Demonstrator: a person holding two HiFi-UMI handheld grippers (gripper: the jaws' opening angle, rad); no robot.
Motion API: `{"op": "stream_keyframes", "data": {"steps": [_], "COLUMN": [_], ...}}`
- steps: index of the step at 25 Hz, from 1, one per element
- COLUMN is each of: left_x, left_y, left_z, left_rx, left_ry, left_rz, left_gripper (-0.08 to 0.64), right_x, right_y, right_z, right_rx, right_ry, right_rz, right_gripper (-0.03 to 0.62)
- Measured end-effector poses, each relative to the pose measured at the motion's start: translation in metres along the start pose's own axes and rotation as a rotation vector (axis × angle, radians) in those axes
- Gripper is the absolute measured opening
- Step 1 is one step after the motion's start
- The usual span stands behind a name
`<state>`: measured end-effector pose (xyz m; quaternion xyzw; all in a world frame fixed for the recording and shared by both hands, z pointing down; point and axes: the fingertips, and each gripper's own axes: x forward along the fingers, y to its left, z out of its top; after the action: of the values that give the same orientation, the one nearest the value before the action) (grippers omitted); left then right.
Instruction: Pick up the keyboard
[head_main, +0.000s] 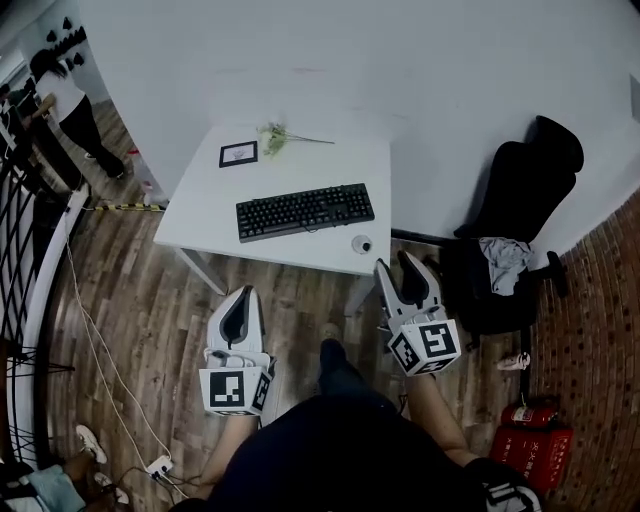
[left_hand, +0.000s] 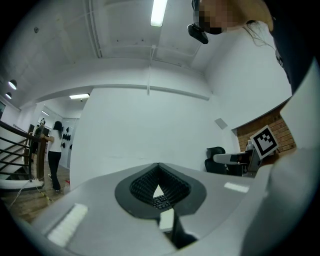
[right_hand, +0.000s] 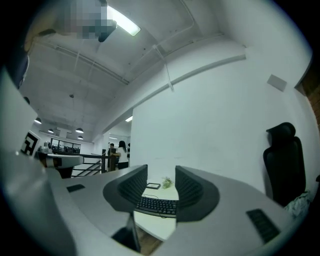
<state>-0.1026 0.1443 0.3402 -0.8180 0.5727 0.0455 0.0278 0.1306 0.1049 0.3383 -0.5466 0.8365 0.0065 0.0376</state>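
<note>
On the white table, ahead of both my tongs: one black keyboard, untouched.

Head view alone lists the full tabletop: keyboard lying flat at centre, small framed picture and green sprig behind it, a small round item at the near right corner, black office chair off to the right. My left tongs, jaws pressed together and empty, hang over the floor short of the table's near edge; their own view shows only a sliver of keys through the pads, plus my other marker cube. My right tongs, jaws parted with nothing between them, sit by the near right corner; their view frames the keyboard in the gap, still apart.
</note>
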Motion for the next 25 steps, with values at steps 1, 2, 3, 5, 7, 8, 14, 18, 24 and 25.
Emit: {"op": "stream_keyframes", "data": {"steps": [1,2,3,5,7,8,14,18,24,25], "left_x": [0.019,0.038,0.056,0.092,0.125,0.141,0.205,0.234,0.249,0.249], "left_y": [0.005,0.009,0.014,0.022,0.031,0.035,0.058,0.066,0.072,0.074], "left_z": [-0.002,-0.004,-0.006,-0.01,-0.015,-0.018,-0.036,-0.049,-0.068,-0.071], "left_rx": [-0.003,-0.007,-0.009,-0.01,-0.013,-0.017,-0.027,-0.021,-0.011,-0.016], "left_ry": [0.004,0.008,0.013,0.023,0.032,0.036,0.074,0.099,0.151,0.163], "left_rz": [0.007,0.015,0.021,0.033,0.048,0.055,0.114,0.139,0.159,0.162], "left_gripper": [0.011,0.011,0.011,0.011,0.011,0.011,0.011,0.011,0.011,0.011], "right_x": [0.018,0.036,0.053,0.088,0.119,0.134,0.206,0.239,0.254,0.255], "right_y": [-0.011,-0.022,-0.032,-0.052,-0.072,-0.082,-0.125,-0.146,-0.162,-0.163], "right_z": [-0.003,-0.005,-0.007,-0.01,-0.016,-0.019,-0.04,-0.057,-0.081,-0.085], "right_rx": [0.003,0.005,0.005,0.001,0.001,0.003,0.02,0.033,0.055,0.057], "right_ry": [0.011,0.02,0.029,0.049,0.07,0.079,0.128,0.155,0.203,0.215], "right_rz": [0.006,0.015,0.025,0.045,0.06,0.064,0.097,0.11,0.12,0.117], "right_gripper": [0.143,0.144,0.145,0.146,0.146,0.146,0.146,0.147,0.147,0.146]}}
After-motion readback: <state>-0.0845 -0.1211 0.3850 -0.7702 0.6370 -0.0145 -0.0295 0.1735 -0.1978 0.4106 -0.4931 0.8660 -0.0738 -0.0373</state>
